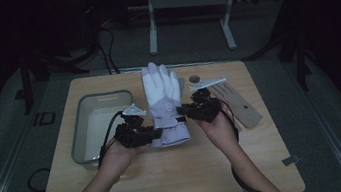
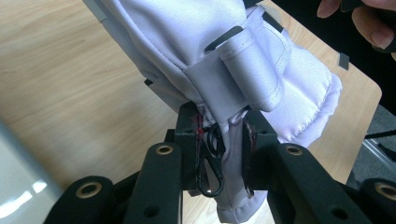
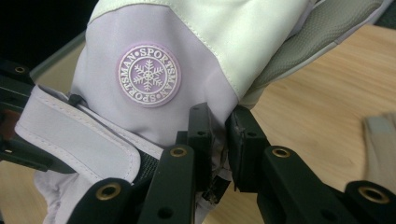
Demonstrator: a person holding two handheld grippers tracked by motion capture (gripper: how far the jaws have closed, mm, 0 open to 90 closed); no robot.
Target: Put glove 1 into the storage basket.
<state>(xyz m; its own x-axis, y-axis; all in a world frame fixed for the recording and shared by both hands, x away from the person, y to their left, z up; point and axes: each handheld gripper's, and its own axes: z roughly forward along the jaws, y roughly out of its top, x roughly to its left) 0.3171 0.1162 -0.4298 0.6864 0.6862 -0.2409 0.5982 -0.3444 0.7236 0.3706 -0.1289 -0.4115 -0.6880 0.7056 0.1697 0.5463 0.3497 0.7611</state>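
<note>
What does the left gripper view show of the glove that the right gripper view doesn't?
Left gripper view alone: a black clip hanging at the cuff between the left gripper jaws, and the wrist strap's end. Right gripper view alone: a round snowflake badge and the grey palm. Both: the white glove pinched at its cuff above the wooden table.

A light wooden table carries a clear plastic tray, a tan glove and a small dark disc.

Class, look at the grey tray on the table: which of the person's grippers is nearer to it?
Left. The left gripper grips the glove's cuff right beside the grey tray; the right gripper holds the cuff's far side, with the glove between.
</note>
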